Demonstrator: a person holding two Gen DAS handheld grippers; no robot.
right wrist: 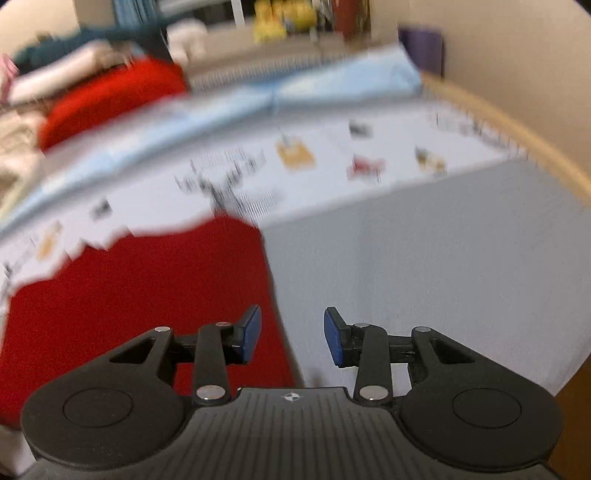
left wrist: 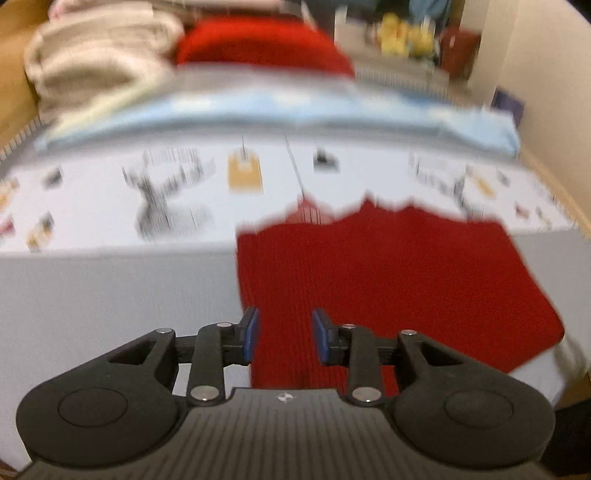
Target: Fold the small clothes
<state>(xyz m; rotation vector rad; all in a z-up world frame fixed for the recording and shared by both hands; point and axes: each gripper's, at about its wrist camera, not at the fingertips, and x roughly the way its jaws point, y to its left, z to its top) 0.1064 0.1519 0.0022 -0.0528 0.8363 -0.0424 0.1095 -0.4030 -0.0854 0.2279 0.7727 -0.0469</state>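
A dark red ribbed knit garment [left wrist: 388, 280] lies flat on the grey cloth-covered surface [left wrist: 110, 295], its far edge jagged in the blurred frame. My left gripper [left wrist: 285, 334] is open and empty, its blue pads over the garment's near left part. In the right wrist view the same garment [right wrist: 147, 295] fills the left half. My right gripper [right wrist: 292, 338] is open and empty at the garment's right edge, its left fingertip [right wrist: 251, 332] over the red knit and the other over bare grey cloth [right wrist: 424, 277].
A white printed cloth [left wrist: 184, 184] lies beyond the garment, then a light blue folded fabric [left wrist: 295, 114]. A bright red folded item [left wrist: 266, 48] and cream towels [left wrist: 96, 62] are piled at the back. Shelves with yellow toys [left wrist: 406, 35] and a beige wall [right wrist: 517, 74] stand behind.
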